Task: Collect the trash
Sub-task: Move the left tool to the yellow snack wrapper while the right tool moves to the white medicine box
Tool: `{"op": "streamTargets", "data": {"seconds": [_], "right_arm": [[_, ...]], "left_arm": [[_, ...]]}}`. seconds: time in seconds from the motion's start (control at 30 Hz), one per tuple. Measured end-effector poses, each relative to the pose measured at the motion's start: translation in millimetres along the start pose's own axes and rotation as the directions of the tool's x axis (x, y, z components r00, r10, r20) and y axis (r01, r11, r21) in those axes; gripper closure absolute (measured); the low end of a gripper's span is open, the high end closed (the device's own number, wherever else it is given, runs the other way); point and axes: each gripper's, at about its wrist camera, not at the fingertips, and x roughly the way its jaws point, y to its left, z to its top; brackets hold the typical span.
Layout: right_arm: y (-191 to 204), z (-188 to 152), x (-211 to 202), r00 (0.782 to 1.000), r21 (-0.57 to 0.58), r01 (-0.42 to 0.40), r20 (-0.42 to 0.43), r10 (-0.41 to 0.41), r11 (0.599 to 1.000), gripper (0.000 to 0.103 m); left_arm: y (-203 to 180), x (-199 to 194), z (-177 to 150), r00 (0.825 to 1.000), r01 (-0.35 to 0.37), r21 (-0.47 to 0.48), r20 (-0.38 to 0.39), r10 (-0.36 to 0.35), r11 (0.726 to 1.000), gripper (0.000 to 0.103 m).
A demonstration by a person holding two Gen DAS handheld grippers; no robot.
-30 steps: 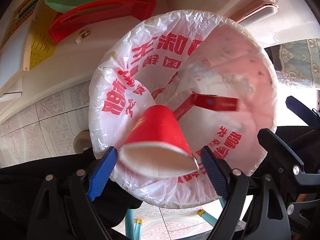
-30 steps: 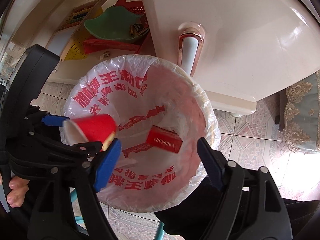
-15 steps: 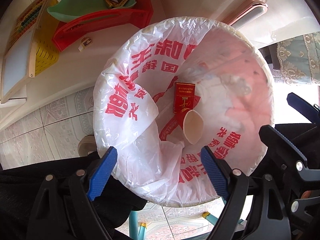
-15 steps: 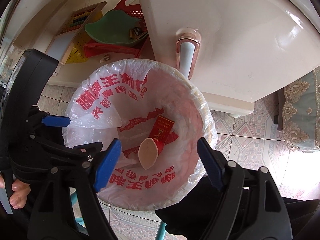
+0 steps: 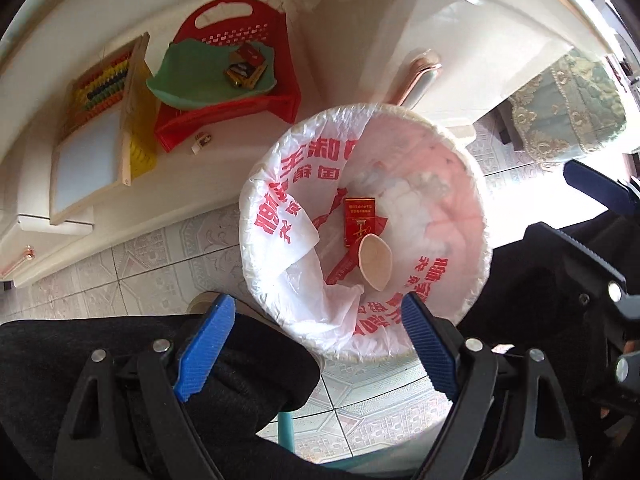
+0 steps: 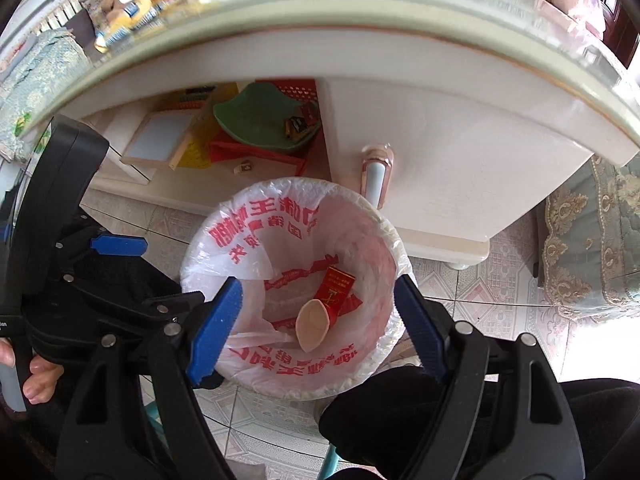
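Observation:
A round bin [image 5: 256, 216] lined with a white bag printed in red stands on the floor below both grippers. At its bottom lie a red cigarette pack [image 5: 359, 220] and a squashed red paper cup [image 5: 375, 262] showing its cream inside, touching each other. My left gripper [image 5: 316, 320] hangs high above the bin, pointing down, open and empty. In the right wrist view the bin [image 6: 224, 232], pack [image 6: 335, 288] and cup [image 6: 313, 325] show again. My right gripper [image 6: 318, 308] is over the bin's near side, its jaws opening with nothing between them.
Behind the bin stands a white table [image 6: 440, 128] whose lower shelf holds a red basket [image 5: 240, 112], a green dish [image 5: 192, 84] with small packs and an abacus board [image 5: 100, 136]. The person's dark-clothed knees [image 5: 160, 360] flank the bin. An upholstered seat [image 6: 592, 248] is at the right.
The red cup left my left gripper and dropped into the bin beside the pack. Both grippers have risen, so the bin looks smaller and farther below.

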Motion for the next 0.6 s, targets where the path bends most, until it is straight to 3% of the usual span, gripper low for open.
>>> {"op": "streamTargets", "data": {"seconds": [0.13, 0.23, 0.4, 0.6], "right_arm": [[6.3, 18.0, -58.6, 0.993, -0.040, -0.038, 0.108, 0.042, 0.998, 0.013], [8.0, 38.0, -104.3, 0.982, -0.066, -0.045, 0.181, 0.057, 0.997, 0.008], [5.4, 78.1, -172.3, 0.960, -0.105, -0.062, 0.265, 0.088, 0.992, 0.007], [-13.6, 139.1, -238.3, 0.935, -0.070, -0.121, 0.327, 0.137, 0.990, 0.006]], "left_arm": [[1.3, -69.6, -10.6, 0.997, 0.027, 0.083, 0.065, -0.032, 0.996, 0.019], [7.6, -125.4, -9.1, 0.992, -0.006, 0.120, 0.128, -0.010, 0.993, 0.014], [23.2, -219.1, 3.2, 0.973, -0.080, 0.209, 0.229, 0.031, 0.975, 0.009], [41.2, -301.8, 28.5, 0.956, -0.156, 0.264, 0.284, 0.078, 0.952, 0.008]]}}
